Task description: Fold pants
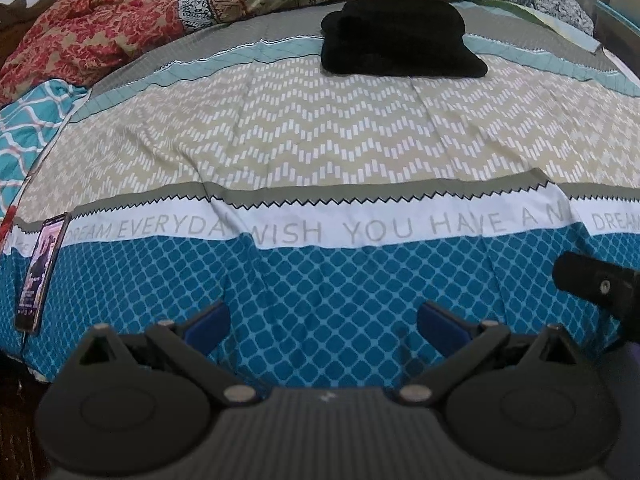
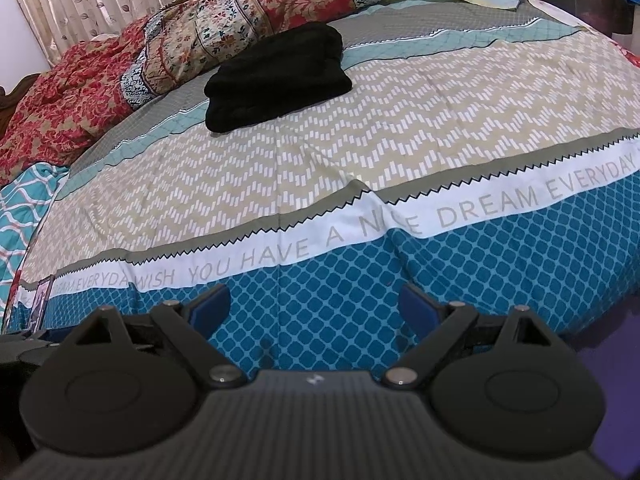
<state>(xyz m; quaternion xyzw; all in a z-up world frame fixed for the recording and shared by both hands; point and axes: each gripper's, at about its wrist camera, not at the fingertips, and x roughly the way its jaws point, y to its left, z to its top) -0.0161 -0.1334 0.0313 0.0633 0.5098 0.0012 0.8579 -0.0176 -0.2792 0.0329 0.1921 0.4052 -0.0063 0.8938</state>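
One pair of black pants [image 1: 402,42], folded into a compact bundle, is lying far up the bed [image 1: 320,140] near one rumpled floral quilt [image 1: 100,28]. One phone [image 1: 42,268] is resting at the bed's left edge. Two hand-held grippers: left hand-held gripper [image 1: 322,322] and right hand-held gripper [image 2: 314,306] are both hovering spread wide over the blue sheet, gripping nothing, well apart from the pants.

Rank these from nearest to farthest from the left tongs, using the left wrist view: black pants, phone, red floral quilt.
1. phone, at the bed's left edge
2. black pants, folded, far centre
3. red floral quilt, bunched at the far left

The left tongs are open and empty.
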